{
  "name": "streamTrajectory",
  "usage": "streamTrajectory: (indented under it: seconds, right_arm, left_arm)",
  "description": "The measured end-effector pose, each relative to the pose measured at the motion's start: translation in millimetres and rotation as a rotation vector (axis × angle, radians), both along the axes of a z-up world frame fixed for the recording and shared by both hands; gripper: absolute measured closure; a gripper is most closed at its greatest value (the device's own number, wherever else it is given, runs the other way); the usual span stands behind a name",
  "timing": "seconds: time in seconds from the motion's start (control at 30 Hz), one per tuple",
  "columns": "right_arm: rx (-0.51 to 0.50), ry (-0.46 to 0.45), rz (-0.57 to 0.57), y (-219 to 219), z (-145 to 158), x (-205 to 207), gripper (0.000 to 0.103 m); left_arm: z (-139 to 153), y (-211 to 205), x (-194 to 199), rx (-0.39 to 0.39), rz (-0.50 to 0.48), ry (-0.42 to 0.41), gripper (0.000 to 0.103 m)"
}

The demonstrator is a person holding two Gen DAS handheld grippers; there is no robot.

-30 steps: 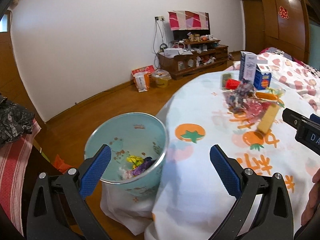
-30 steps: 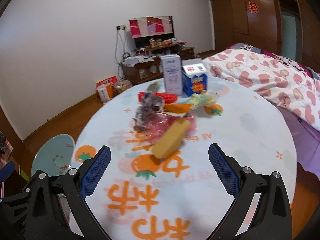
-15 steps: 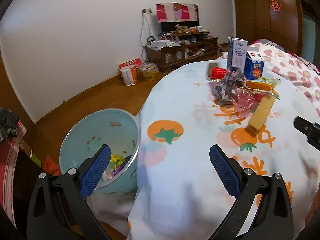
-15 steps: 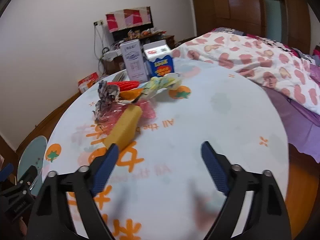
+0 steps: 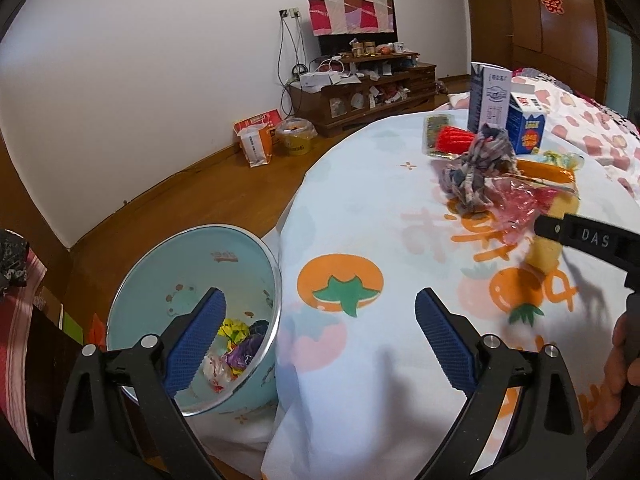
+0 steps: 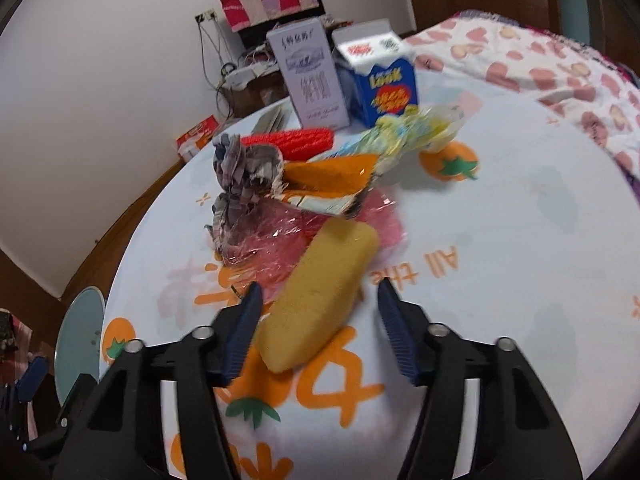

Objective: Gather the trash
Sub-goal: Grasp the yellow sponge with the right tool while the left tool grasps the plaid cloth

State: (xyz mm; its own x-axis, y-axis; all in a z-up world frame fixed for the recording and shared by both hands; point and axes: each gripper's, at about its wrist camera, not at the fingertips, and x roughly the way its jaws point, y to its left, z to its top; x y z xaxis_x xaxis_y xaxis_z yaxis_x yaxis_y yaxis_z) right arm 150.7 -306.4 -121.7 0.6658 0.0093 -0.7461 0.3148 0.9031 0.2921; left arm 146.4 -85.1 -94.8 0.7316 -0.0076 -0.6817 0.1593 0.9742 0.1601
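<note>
A yellow sponge block [image 6: 332, 264] lies on the round table [image 6: 520, 260], in front of a heap of trash. The heap holds pink cellophane [image 6: 272, 236], crumpled grey paper [image 6: 244, 172] and an orange wrapper [image 6: 332, 172]. My right gripper [image 6: 319, 300] straddles the sponge's near end and its jaws are closing. The left pad is at the sponge's edge and a gap shows at the right pad. My left gripper [image 5: 318, 312] hangs open and holds nothing, across the rim of the teal bin [image 5: 192, 264] and the table edge. Crumpled wrappers [image 5: 240, 340] lie in the bin.
A white box [image 6: 312, 76] and a blue carton [image 6: 384, 88] stand behind the heap, with a red ridged piece [image 6: 296, 142] and a yellow-blue wrapper [image 6: 408, 128] nearby. A heart-patterned bed [image 6: 540, 52] lies beyond the table. A person's hand [image 5: 618, 364] holds the right tool.
My right gripper has dropped in toward the sponge and its jaws have narrowed around it. The left gripper has drifted lower toward the table, so the bin now sits further left.
</note>
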Motion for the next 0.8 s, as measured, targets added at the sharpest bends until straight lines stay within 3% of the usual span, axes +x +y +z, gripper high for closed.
streamTrajectory:
  seconds: [0.1, 0.23, 0.33, 0.53, 0.8]
  right_arm:
    - [0.031, -0.008, 0.021, -3.6, -2.4, -2.1, 0.068]
    - [0.035, -0.025, 0.030, -12.8, 6.2, -14.5, 0.070]
    - [-0.022, -0.040, 0.027, -25.7, 18.8, -27.8, 0.070]
    - [-0.252, -0.004, -0.040, -63.0, 29.1, -38.3, 0.070]
    - [-0.248, 0.018, -0.080, -96.9, 15.6, -33.3, 0.070]
  left_arm:
    - [-1.4, -2.3, 3.9, 0.003, -0.002, 0.002, 0.010]
    - [-4.0, -9.8, 8.8, 0.006, -0.013, 0.008, 0.011]
    - [-5.1, -17.8, 13.8, 0.004, -0.036, 0.011, 0.015]
    - [-7.9, -38.1, 41.8, -0.022, -0.075, 0.027, 0.026]
    - [-9.7, -89.6, 96.2, -0.069, -0.156, 0.028, 0.028]
